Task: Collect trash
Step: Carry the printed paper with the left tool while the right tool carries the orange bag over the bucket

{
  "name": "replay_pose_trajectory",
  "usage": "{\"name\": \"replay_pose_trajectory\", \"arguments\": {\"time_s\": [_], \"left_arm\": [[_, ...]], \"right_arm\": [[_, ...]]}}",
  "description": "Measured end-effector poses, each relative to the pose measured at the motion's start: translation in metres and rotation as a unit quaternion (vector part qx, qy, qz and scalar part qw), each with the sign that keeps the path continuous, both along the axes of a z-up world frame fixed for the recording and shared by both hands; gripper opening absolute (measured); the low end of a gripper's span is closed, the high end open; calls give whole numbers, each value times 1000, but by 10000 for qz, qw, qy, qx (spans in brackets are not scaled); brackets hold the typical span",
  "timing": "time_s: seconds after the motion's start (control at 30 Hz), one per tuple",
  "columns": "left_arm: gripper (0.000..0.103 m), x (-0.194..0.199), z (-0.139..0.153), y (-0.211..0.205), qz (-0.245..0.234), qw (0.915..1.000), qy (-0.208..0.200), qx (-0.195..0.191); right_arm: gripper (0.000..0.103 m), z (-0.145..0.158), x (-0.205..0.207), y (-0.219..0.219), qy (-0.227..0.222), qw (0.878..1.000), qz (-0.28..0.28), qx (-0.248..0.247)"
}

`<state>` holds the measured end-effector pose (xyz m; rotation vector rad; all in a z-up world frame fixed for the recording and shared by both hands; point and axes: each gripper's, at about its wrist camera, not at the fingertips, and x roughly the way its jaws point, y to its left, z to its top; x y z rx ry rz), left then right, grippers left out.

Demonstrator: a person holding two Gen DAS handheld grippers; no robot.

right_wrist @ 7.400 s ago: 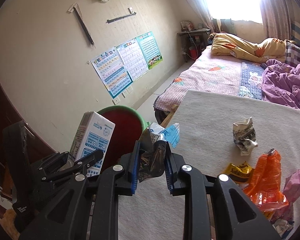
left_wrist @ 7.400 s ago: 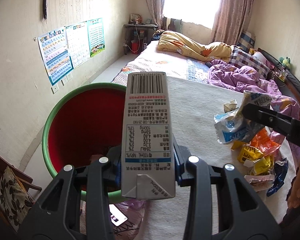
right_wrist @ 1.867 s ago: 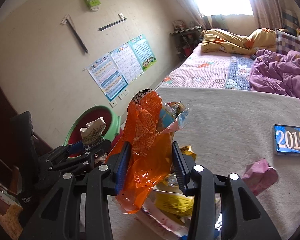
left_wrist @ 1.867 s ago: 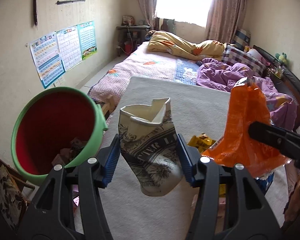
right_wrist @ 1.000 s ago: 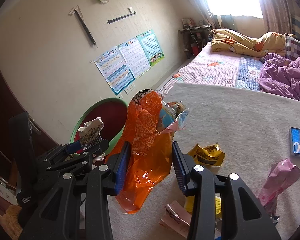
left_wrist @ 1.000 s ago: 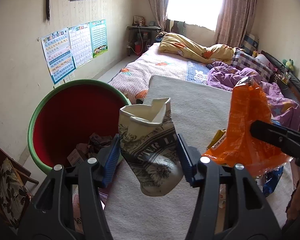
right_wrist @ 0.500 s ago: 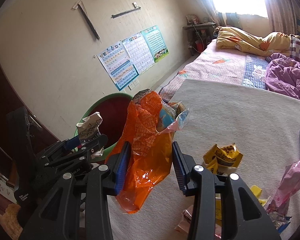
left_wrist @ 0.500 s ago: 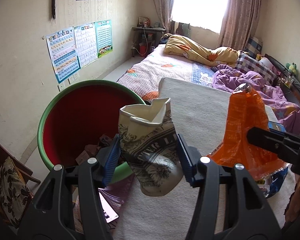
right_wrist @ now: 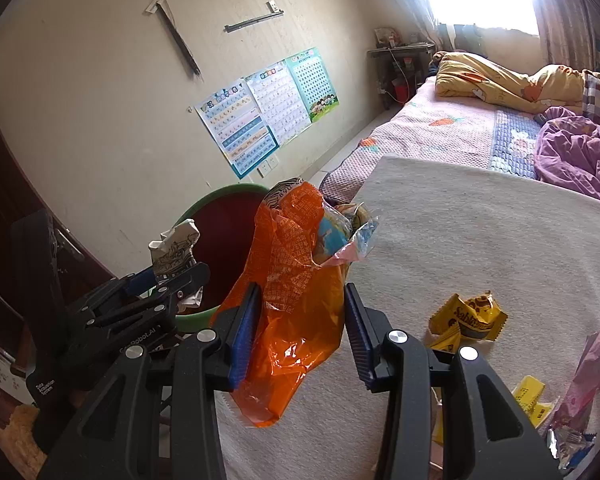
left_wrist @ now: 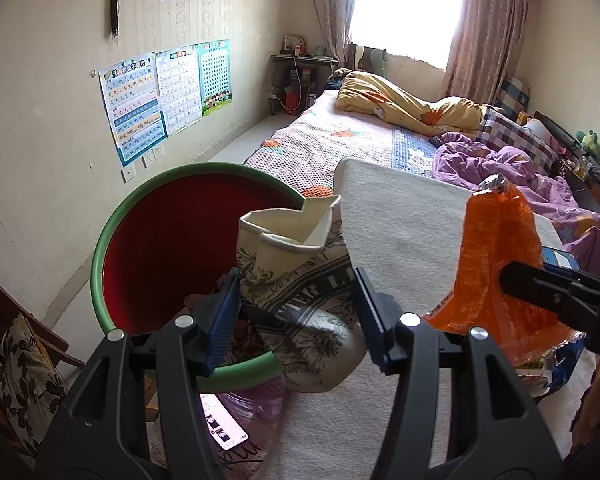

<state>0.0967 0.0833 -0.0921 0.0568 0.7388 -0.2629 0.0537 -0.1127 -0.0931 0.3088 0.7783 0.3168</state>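
- Your left tool (left_wrist: 296, 312) is clenched on a crumpled cream paper cup with a dark printed pattern (left_wrist: 300, 280), its blue pads pressing both sides at lower centre of the left wrist frame.
- That cup hangs at the near rim of the round green bin with a red inside (left_wrist: 148, 216), which fills the middle left of the frame; scraps lie at the bin's bottom.
- Your right tool (right_wrist: 300, 328) is grasping a crinkled orange plastic wrapper (right_wrist: 296, 300), with a pale blue and pink packet stuck out of its top, at the centre of the right wrist frame.
- In that frame the bin sits just left of the wrapper, and your left tool shows at lower left with the cup over the bin's edge.
- On the beige cloth-covered worktop (right_wrist: 480, 240), a yellow snack packet (right_wrist: 468, 316) lies at lower right, with a pink wrapper (right_wrist: 596, 364) near the right edge.
- A lit phone (left_wrist: 224, 428) lies below the bin, at the lower left centre of the left wrist frame.
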Motion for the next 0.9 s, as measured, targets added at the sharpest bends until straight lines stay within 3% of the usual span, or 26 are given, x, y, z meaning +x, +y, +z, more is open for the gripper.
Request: {"name": "replay_pose_trajectory", "arguments": {"time_s": [0.33,0.9], "left_arm": [[53,2,0,3,1,10000,2,5],[53,22,-4,43,68,9999,80,-14]], "right_arm": [[41,0,2,5,13,10000,-40,-19],[41,-2,18,33,29,9999,-22,-93]]}}
